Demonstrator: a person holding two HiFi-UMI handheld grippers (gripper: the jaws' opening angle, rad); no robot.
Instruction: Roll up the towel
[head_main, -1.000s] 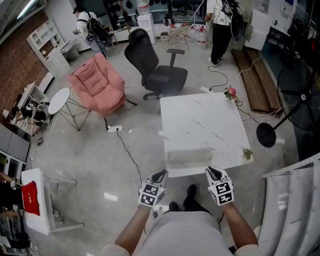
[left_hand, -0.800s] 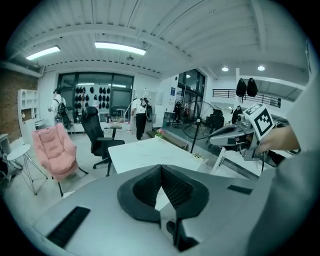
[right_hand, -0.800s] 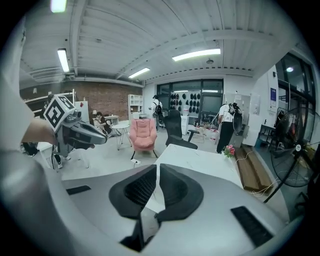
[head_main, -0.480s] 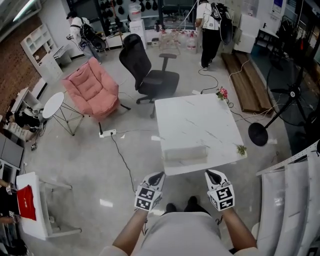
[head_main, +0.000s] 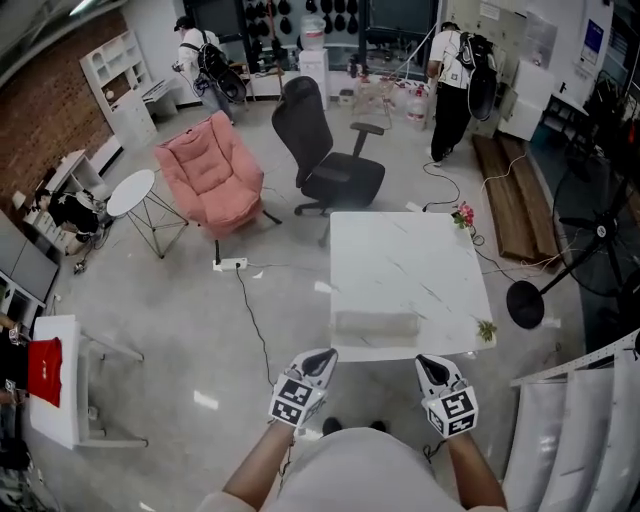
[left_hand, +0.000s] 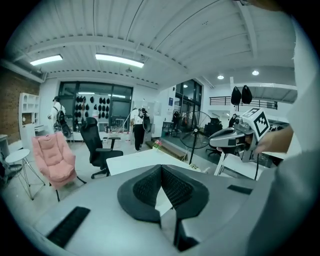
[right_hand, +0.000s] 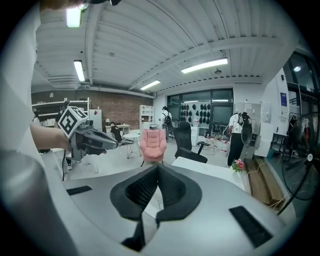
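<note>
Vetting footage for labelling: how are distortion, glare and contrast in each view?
Head view: lines bow at the edges, glare patch on the floor, white towel barely separates from the white table. Left gripper view: fisheye circle, dark corners. Right gripper view: same, ceiling lamp blown out.

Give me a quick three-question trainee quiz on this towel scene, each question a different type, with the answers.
1. True or false: the rolled white towel lies on the white marble table, near the edge closest to the person.
2. The left gripper is: A open; B shut and empty; C shut on the towel.
3. Fill in: the armchair beside the black office chair is ____.
Key: 1 true; 2 B; 3 pink.
</note>
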